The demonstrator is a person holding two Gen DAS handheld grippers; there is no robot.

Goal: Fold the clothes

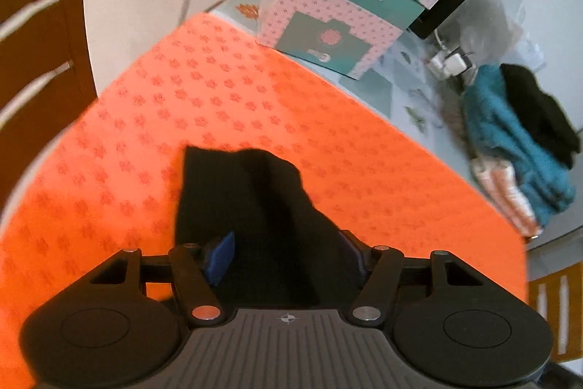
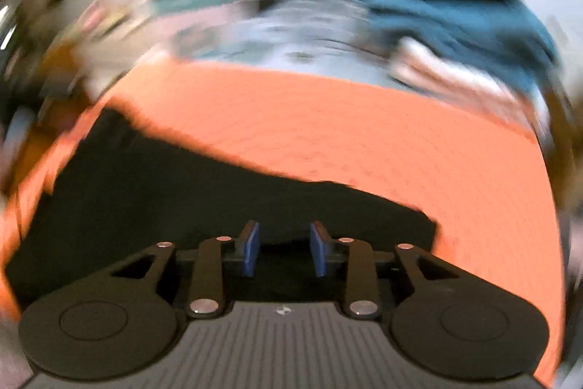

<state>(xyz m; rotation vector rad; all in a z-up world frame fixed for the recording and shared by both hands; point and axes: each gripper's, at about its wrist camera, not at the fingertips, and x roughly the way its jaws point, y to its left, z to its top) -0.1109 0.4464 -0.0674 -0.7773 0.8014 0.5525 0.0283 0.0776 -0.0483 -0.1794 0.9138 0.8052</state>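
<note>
On the orange mat (image 1: 145, 119) lies the black garment (image 1: 233, 206), and my left gripper (image 1: 284, 257) sits over its near end with blue pads spread wide on either side of a raised fold, not pressing it. My right gripper (image 2: 284, 250) hovers over the same dark cloth (image 2: 182, 192), its pads parted with nothing pinched between them, though that view is badly blurred. Beyond the mat stand patterned boxes (image 1: 349, 6), with a pile of teal and black clothes (image 1: 517, 141) to their right.

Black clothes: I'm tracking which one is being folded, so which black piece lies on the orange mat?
The black garment between the left gripper fingers; the other black piece sits atop the blue towel, off the orange mat.
</note>
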